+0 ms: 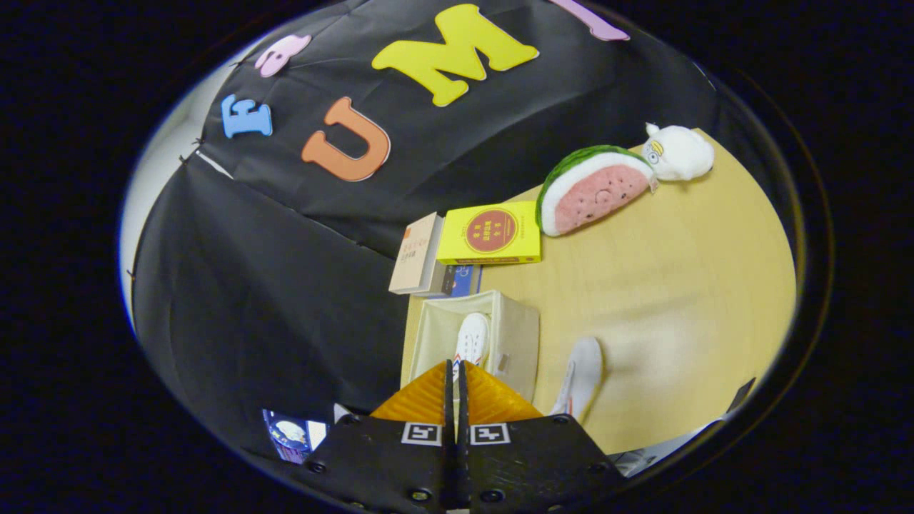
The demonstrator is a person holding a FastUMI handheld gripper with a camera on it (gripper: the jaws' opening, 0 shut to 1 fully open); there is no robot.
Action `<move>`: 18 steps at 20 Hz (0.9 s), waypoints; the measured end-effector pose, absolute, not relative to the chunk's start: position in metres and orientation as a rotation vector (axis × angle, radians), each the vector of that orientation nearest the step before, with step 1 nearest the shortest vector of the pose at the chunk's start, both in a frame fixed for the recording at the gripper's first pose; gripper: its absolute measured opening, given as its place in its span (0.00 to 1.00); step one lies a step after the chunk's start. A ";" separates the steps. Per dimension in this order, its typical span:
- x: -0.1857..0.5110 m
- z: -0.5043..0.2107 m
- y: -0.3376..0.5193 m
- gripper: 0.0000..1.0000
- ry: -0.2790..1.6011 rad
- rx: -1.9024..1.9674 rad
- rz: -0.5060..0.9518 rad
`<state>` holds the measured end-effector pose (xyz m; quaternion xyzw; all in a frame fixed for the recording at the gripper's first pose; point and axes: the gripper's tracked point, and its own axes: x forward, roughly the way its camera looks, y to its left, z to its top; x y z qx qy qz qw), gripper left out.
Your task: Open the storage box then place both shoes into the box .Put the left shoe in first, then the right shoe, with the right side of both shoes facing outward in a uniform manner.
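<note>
Gripper (455,368) fingers are seen pressed together, tips meeting with only a thin seam between them; nothing is held between them. Just ahead of the fingertips, an open beige fabric storage box (518,335) is seen standing on the light wooden table (678,285). One white shoe (472,339) is seen inside the box, directly beyond the closed tips, its sole turned toward the camera. Which shoe of the pair it is cannot be told from this view.

A second white shoe (582,378) is seen lying on the table just beside the box, outside its wall, off to one side of the fingers and apart from them. It is not touched by the gripper.

Beyond the box, a yellow box with a red round emblem (490,234) is noted, with a tan book (416,253) beside it and a blue item (463,280) partly tucked beneath. Farther across the table, a watermelon-slice plush (593,189) is seen, and a white plush toy (678,152) lies just beside it, near the table's far corner.
</note>
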<state>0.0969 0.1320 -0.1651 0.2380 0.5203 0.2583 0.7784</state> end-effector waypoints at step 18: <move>0.012 -0.387 0.024 0.97 1.499 0.136 0.145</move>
